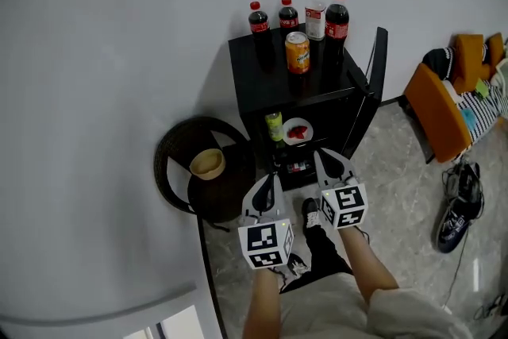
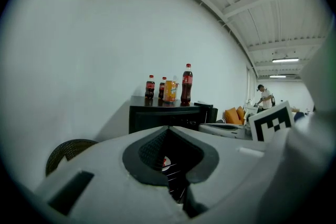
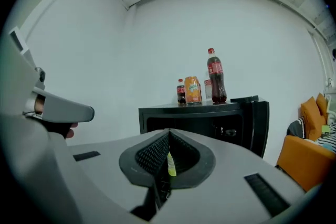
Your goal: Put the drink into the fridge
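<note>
Approach stage, before any grasp. The left tool (image 1: 270, 180) and the right tool (image 1: 325, 158) are held side by side, each with its jaws together and nothing between them. Both point at the black fridge (image 1: 305, 101), which stands ahead of the tools and well apart from them. Its door (image 1: 373, 67) is swung open, ahead and to the right of the right tool.

The drinks stand on the fridge top, which serves as a counter, above and beyond both tool tips. They are three cola bottles (image 1: 258, 21), a clear bottle (image 1: 315, 16) and an orange can (image 1: 298, 52). The can is the nearest to the tools. Which one the task means cannot be told, and none has been picked up.

The fridge compartment, straight ahead of the tools, holds a small green bottle (image 1: 274, 125). Just beside it is a plate (image 1: 309, 125) with something red on it. Free shelf room seems to remain.

Ahead and to the left of the left tool, a pale bowl (image 1: 196, 163) rests on a round wicker seat (image 1: 178, 147). Its contents cannot be made out.

The next move probably calls for one tool to open, rise to the fridge top and close round a drink. It would then lower the drink through the open doorway, clear of the plate.
</note>
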